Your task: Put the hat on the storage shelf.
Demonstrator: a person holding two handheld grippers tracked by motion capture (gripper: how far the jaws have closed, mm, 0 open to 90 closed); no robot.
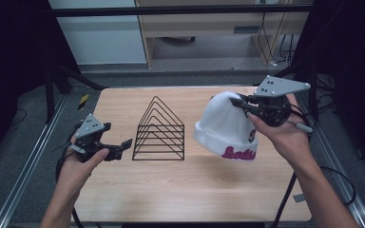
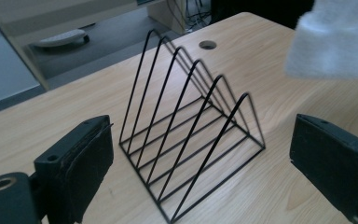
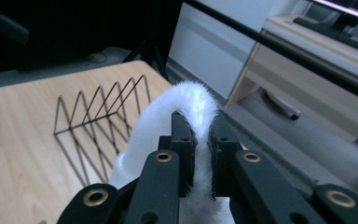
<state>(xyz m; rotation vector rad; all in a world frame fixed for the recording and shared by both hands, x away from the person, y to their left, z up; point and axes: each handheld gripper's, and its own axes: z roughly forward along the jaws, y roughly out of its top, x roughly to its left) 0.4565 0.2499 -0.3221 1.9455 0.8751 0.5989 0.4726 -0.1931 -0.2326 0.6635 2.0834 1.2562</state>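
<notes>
The white hat (image 1: 228, 126) hangs above the table (image 1: 171, 190), right of the middle — its fuzzy top pinched tight in the right gripper (image 1: 241, 102). At lower left, the left gripper (image 1: 123, 144) gapes wide beside the wire rack (image 1: 159, 130).

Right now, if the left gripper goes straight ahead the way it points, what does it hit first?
Probably the black wire rack: it stands dead ahead between the left gripper's open jaws. Depth unclear.
</notes>
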